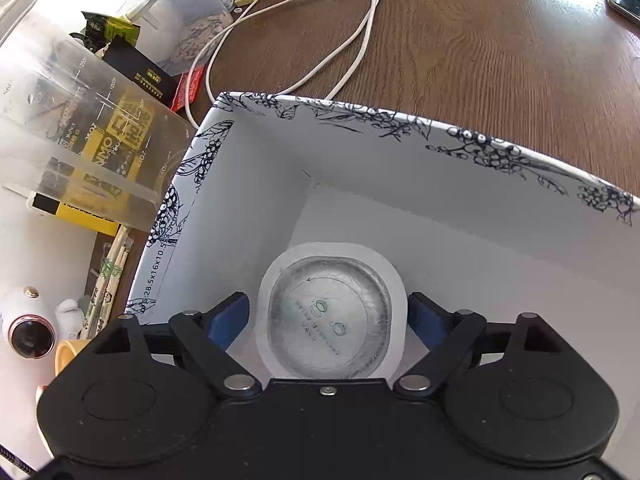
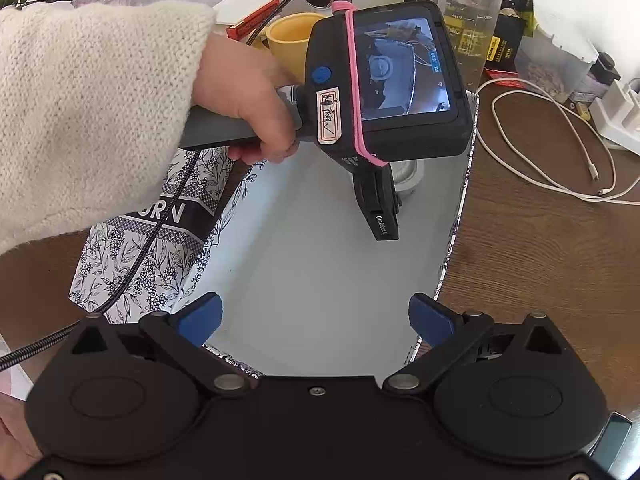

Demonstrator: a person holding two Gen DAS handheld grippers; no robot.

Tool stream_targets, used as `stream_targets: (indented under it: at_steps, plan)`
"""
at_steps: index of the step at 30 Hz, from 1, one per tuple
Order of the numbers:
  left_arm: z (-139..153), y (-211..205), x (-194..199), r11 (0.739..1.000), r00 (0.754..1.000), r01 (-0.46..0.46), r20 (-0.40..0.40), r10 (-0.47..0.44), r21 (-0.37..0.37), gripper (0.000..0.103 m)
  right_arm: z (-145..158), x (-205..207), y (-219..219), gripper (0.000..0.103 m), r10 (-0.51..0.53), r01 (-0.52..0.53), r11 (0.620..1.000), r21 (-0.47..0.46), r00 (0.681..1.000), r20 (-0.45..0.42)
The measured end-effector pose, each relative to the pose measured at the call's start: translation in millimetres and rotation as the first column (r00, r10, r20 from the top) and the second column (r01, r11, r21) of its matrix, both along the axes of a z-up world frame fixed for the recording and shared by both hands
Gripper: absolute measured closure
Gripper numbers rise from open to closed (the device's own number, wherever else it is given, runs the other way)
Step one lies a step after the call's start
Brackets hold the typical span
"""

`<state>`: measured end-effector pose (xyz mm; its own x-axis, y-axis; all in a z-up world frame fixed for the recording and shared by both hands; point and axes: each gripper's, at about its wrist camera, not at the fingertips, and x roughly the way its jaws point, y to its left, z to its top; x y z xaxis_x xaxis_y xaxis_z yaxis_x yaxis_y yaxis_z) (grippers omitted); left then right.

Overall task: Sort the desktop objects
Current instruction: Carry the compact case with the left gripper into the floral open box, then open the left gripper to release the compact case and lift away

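Both grippers [image 1: 328, 316] [image 2: 316, 316] spread wide.

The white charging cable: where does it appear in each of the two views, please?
Left wrist view: the white charging cable loops at top centre on the wooden desk, beyond the far rim of the patterned box.
Right wrist view: it lies at the right edge, right of the box.
Shared landmark: the patterned box.
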<state>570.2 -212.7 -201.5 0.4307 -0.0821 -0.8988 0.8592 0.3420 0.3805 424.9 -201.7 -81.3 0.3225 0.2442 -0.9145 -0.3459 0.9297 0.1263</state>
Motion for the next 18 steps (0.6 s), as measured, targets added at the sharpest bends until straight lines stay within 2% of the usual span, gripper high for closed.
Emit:
stream_targets:
  at_steps: [11, 18]
  plan:
    - [4, 5, 9, 0.996, 0.996, -0.090, 0.010, 0.091, -0.017, 0.006, 0, -9, 1, 0.002, -0.009, 0.009, 1.000, 0.000, 1.000, 0.003]
    - [7, 9, 15, 0.984, 0.984, -0.175, 0.012, 0.175, -0.030, 0.006, 2, -14, 4, 0.002, -0.013, 0.013, 1.000, 0.000, 1.000, 0.007]
